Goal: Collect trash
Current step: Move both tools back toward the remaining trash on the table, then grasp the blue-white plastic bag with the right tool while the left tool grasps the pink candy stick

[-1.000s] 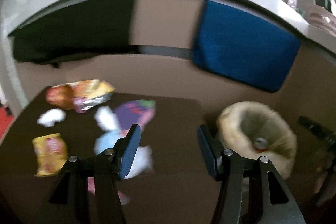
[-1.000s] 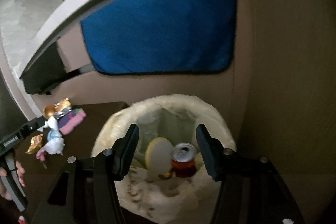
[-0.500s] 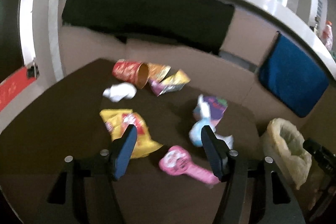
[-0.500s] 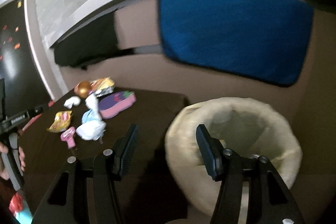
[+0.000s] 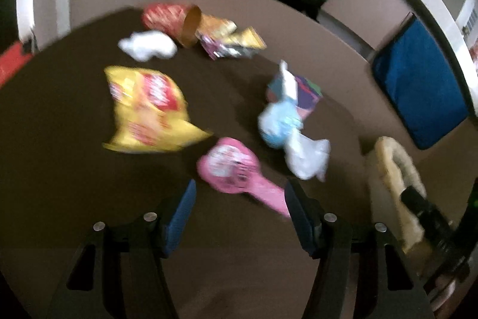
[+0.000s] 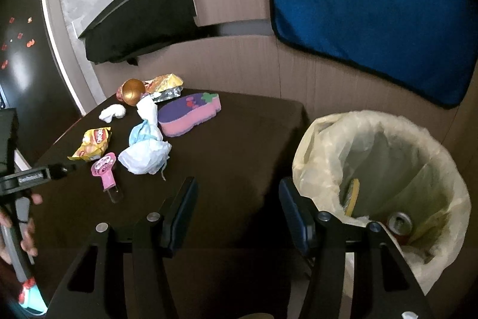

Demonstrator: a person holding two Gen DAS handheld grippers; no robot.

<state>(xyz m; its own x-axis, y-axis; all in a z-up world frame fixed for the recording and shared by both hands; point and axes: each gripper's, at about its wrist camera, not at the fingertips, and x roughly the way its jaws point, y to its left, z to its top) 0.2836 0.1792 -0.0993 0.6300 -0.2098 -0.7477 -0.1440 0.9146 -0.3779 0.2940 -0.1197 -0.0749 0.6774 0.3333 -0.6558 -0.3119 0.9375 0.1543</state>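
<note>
Trash lies on a dark table [image 6: 239, 139]: a yellow chip bag [image 5: 149, 112], a pink toy fan [image 5: 230, 166], a crumpled white and blue bag [image 5: 286, 133], a purple and pink sponge [image 6: 188, 115], a red cup [image 5: 170, 20], a white tissue [image 5: 148, 45] and foil wrappers [image 5: 233, 41]. My left gripper [image 5: 240, 187] hovers just short of the pink fan. Its jaws are closing, wide apart, with the fan's handle beside the right finger and no pad pressing. My right gripper [image 6: 237, 183] is open and empty over the table's near edge, left of the lined bin [image 6: 382, 169].
The bin holds a drink can [image 6: 398, 224] and a yellow disc. Cardboard walls stand behind the table, with a blue cloth [image 6: 373, 2] and a black cloth [image 6: 143, 20] hanging over them. A person's hand [image 6: 27, 229] holds the left gripper at the far left.
The left gripper swung from the bin side toward the trash and dropped closer to the pink fan. The right gripper moved left off the bin's mouth to the table edge.
</note>
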